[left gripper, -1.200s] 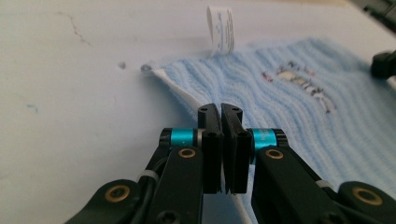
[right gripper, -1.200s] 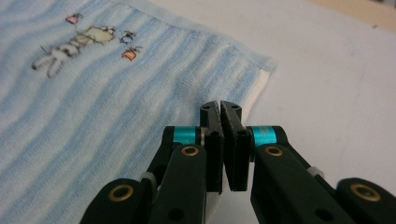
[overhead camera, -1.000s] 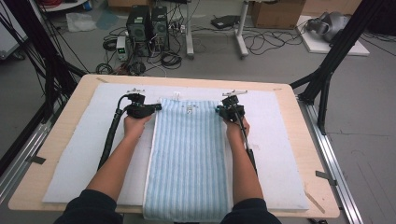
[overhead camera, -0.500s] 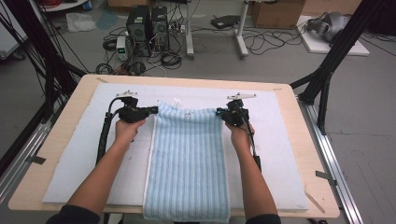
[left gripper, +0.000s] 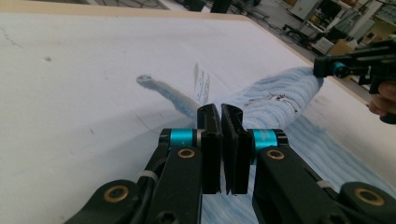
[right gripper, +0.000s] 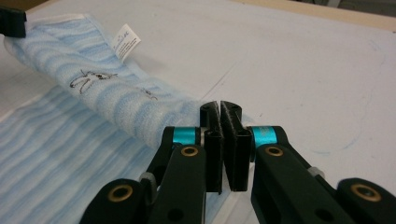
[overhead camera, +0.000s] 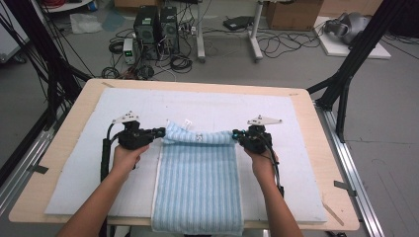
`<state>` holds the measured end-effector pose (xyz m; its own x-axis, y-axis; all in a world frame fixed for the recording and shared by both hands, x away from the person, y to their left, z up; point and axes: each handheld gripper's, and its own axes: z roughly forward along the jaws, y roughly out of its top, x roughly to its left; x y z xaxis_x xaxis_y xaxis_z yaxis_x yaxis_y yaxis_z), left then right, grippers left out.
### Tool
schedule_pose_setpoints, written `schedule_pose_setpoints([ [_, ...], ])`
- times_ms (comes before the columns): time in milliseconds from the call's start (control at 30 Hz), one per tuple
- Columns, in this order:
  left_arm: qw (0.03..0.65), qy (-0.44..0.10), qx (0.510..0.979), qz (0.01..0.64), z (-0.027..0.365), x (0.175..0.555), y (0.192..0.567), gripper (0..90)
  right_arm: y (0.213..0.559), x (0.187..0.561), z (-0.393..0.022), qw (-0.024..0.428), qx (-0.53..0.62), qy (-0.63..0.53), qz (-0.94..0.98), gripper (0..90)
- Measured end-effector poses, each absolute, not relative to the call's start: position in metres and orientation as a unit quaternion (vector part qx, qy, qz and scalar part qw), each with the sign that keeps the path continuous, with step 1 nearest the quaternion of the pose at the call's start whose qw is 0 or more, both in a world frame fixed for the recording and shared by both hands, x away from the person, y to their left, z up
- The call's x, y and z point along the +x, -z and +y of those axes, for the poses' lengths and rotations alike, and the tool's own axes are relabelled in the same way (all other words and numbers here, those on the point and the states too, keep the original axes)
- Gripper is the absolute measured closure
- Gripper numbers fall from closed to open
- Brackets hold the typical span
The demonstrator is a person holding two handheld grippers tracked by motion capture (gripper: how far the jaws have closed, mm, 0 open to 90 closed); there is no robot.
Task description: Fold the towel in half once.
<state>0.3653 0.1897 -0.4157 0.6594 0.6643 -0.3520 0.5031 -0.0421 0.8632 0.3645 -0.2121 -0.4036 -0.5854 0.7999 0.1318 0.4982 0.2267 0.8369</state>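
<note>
On the padded table [overhead camera: 74, 163] in the high view, I hold the left gripper [overhead camera: 159, 132] and right gripper [overhead camera: 236, 133] clamped on the 2 far corners of a blue striped towel [overhead camera: 197, 187], lifting its far edge while the rest lies flat, its near end draping over the table's front edge. To fold well, I judge both hands should travel toward me level and together, keeping that edge taut. Along the left gripper view, the jaws sit pressed together on the towel corner; the pinched cloth itself is hidden behind them. Along the right gripper view, the jaws are likewise closed on towel, and the white care label [right gripper: 125, 41] carries print too small to read.
</note>
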Motion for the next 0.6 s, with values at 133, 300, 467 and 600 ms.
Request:
schedule_pose_setpoints([
  [133,0.553,-0.065,0.730,0.395,0.191,0.349,0.420,85.6,0.404,0.347,-0.215,0.163,0.416,-0.458,0.769,87.6],
  [300,0.545,-0.058,0.742,0.385,0.193,0.333,0.428,85.5,0.408,0.323,-0.215,0.163,0.399,-0.451,0.782,87.6],
  [467,0.544,-0.043,0.745,0.384,0.194,0.321,0.438,85.3,0.417,0.307,-0.219,0.148,0.398,-0.455,0.783,87.6],
  [600,0.536,-0.045,0.749,0.387,0.197,0.319,0.441,84.6,0.425,0.301,-0.219,0.143,0.399,-0.442,0.791,86.7],
])
